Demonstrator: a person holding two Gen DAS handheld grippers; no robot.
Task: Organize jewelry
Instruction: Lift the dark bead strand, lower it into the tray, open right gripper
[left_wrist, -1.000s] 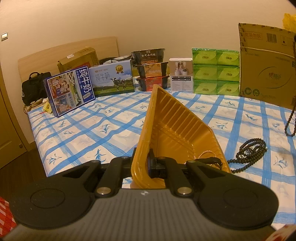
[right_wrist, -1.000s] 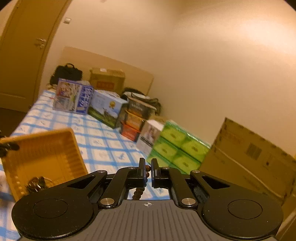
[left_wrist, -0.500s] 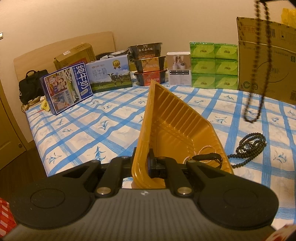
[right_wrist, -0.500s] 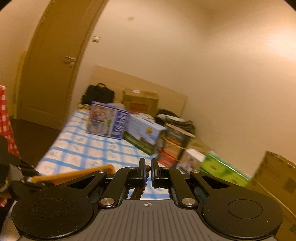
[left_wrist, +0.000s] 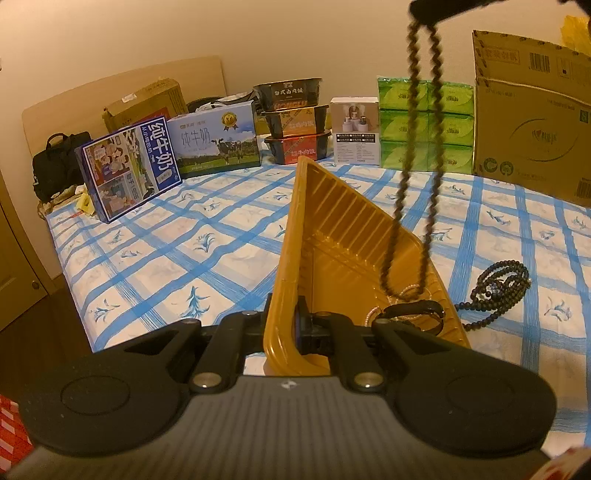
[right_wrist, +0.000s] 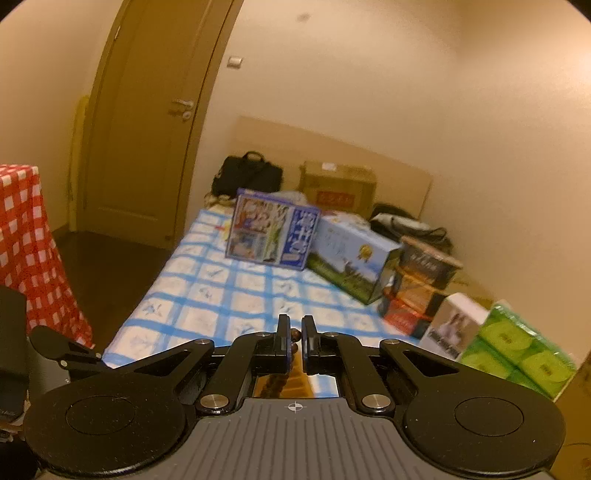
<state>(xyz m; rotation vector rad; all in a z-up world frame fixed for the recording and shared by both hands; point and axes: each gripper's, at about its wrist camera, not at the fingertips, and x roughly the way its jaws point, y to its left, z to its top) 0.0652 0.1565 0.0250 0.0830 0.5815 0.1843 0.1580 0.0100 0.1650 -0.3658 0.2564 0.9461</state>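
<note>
Two hand-held grippers, one tray, two bead strings.

The left hand-held gripper (left_wrist: 282, 328) is clamped on the near wall of the one yellow tray (left_wrist: 332, 229), tilted up ahead of it on the bed (left_wrist: 184, 251). The right hand-held gripper (right_wrist: 294, 338) pinches one bead string (left_wrist: 410, 177) between nearly closed fingers; it hangs ahead and right of the left one, its loop low over the tray's bracelets (left_wrist: 406, 314). A second bead string (left_wrist: 498, 284) lies just right of the tray.
</note>
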